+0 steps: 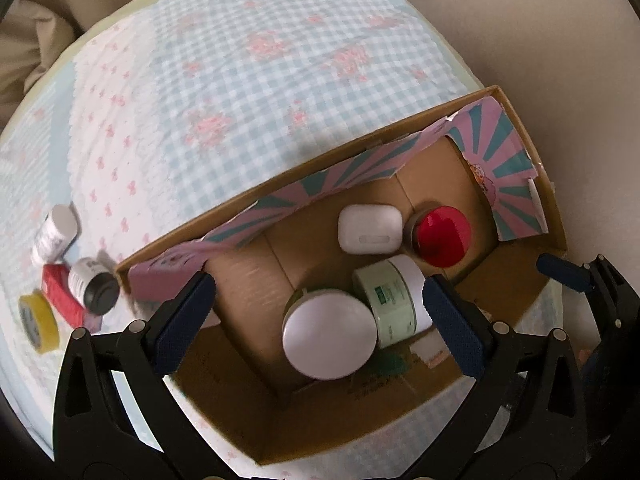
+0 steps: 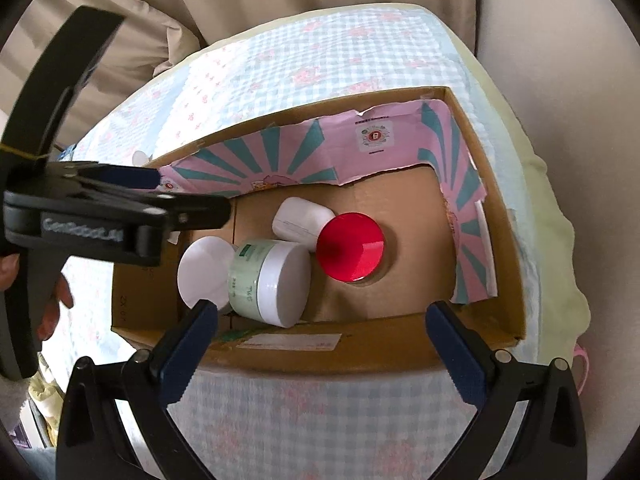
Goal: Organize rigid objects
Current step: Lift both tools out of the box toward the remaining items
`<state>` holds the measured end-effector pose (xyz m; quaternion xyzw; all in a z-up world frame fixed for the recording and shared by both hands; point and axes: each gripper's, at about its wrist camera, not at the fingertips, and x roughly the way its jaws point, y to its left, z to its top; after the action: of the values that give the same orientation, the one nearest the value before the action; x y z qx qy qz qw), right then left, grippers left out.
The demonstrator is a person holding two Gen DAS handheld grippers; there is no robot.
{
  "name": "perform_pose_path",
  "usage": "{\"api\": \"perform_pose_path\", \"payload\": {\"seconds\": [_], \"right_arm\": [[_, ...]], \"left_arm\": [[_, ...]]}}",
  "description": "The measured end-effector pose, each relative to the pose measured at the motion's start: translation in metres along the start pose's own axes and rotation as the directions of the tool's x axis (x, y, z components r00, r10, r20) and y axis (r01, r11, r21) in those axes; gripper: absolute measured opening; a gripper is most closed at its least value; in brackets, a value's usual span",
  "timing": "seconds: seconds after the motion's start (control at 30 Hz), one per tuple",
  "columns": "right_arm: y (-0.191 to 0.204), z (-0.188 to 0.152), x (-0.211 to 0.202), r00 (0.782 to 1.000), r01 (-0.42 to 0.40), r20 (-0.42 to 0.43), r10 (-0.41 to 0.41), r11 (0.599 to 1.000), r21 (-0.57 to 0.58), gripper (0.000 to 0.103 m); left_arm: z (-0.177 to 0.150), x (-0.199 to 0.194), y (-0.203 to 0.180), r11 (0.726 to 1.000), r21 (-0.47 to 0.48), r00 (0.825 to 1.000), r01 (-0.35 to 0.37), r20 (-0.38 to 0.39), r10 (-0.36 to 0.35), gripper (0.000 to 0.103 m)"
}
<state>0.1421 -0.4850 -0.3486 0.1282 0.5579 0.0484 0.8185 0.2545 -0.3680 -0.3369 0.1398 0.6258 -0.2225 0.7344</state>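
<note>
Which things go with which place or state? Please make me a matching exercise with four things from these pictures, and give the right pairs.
Things:
1. red-lidded jar
2. green jar
3. yellow tape roll
4. white case

Places or states:
A. on the checked cloth, outside the box
B. lying on its side in the box, beside the white-lidded jar
C. in the box, nearest the pink striped end wall
D. in the box, between the red lid and the long pink striped wall

Pairs: 1-C, 2-B, 3-A, 4-D
</note>
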Motion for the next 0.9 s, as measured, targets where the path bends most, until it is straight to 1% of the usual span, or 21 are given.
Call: {"api": "perform_pose_path", "payload": {"seconds": [0.07, 0.2, 0.33, 0.47, 0.6, 0.7, 0.83, 0.9], "right_arm": [[0.002, 0.000, -0.004, 1.000, 0.010, 0.002, -0.010, 1.000, 0.001, 0.103], [0.003, -0.001, -0.014, 0.999, 0.044, -0.026, -0.043, 0.999, 0.014, 0.103], [0.008, -0.001, -0.033, 0.998, 0.063, -0.013, -0.063, 0.998, 0.024, 0.103], [0.020, -0.001, -0.054, 0.997, 0.075, 0.004, -0.075, 0.997, 0.003, 0.103], [0.034, -0.005, -0.078, 0.996, 0.084, 0.034, -0.084, 0.996, 0.003, 0.103], [0.050, -0.007, -0.095, 0.994, 0.093, 0.049, -0.092, 0.996, 0.000, 0.103], [0.078, -0.012, -0.114, 0.990, 0.121, 0.073, -0.118, 0.992, -0.038, 0.103], [0.092, -0.013, -0.119, 0.988, 0.137, 0.083, -0.131, 0.989, -0.061, 0.103]], "left_arm": [[-0.004, -0.006, 0.001, 1.000, -0.006, 1.000, 0.002, 0.006, -0.002, 0.103], [-0.016, -0.028, 0.005, 1.000, -0.017, 0.999, 0.002, 0.036, -0.001, 0.103], [-0.027, -0.055, 0.012, 0.999, -0.036, 0.997, 0.003, 0.074, -0.001, 0.103], [-0.043, -0.090, 0.022, 0.998, -0.060, 0.993, -0.008, 0.120, 0.015, 0.103], [-0.064, -0.121, 0.037, 0.995, -0.097, 0.986, -0.009, 0.164, 0.025, 0.103], [-0.086, -0.145, 0.050, 0.992, -0.127, 0.981, -0.019, 0.192, 0.043, 0.103], [-0.119, -0.175, 0.073, 0.983, -0.182, 0.972, -0.035, 0.222, 0.076, 0.103], [-0.138, -0.190, 0.089, 0.974, -0.223, 0.969, -0.039, 0.232, 0.091, 0.103]]}}
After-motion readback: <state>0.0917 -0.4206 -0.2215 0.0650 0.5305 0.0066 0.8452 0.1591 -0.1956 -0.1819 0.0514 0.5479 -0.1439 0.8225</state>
